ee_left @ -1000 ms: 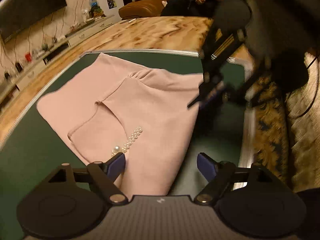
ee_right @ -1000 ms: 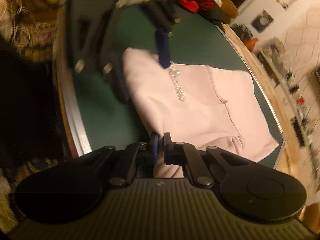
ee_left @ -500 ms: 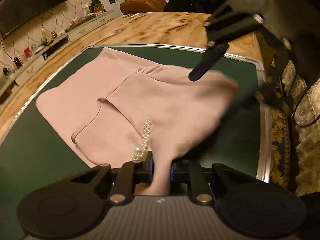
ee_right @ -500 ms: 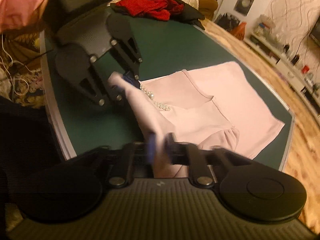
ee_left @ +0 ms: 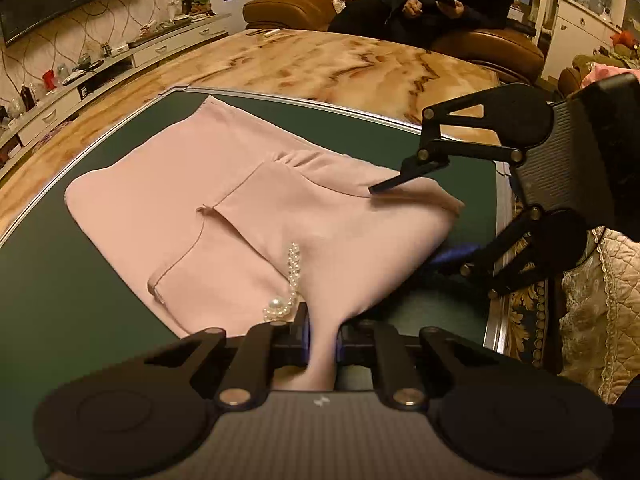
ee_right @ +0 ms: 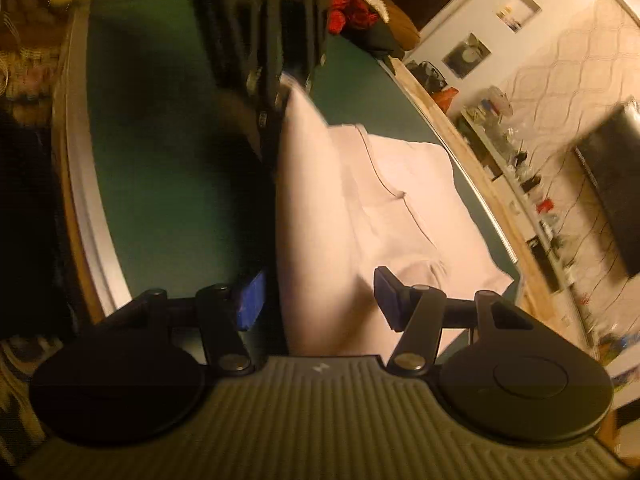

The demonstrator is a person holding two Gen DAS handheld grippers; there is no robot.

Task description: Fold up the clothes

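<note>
A pink garment (ee_left: 224,208) with a pearl trim (ee_left: 292,276) lies on the green table (ee_left: 60,300). My left gripper (ee_left: 322,338) is shut on its near edge and lifts the cloth. My right gripper (ee_left: 404,220) shows at the right of the left wrist view, open, with the far raised corner of the cloth between its fingers. In the right wrist view my right gripper (ee_right: 318,300) is open around the lifted pink fold (ee_right: 320,208), which runs to the left gripper (ee_right: 280,80) beyond it.
The table's metal rim (ee_left: 494,280) runs close on the right, with an upholstered seat (ee_left: 600,300) beyond. Red and dark clothes (ee_right: 352,12) lie at the table's far end. A person sits on a brown sofa (ee_left: 480,36) across the wooden floor.
My left gripper shut on the garment's near edge and lifted it. My right gripper, shut on the cloth earlier, has opened; the fold now hangs between its fingers.
</note>
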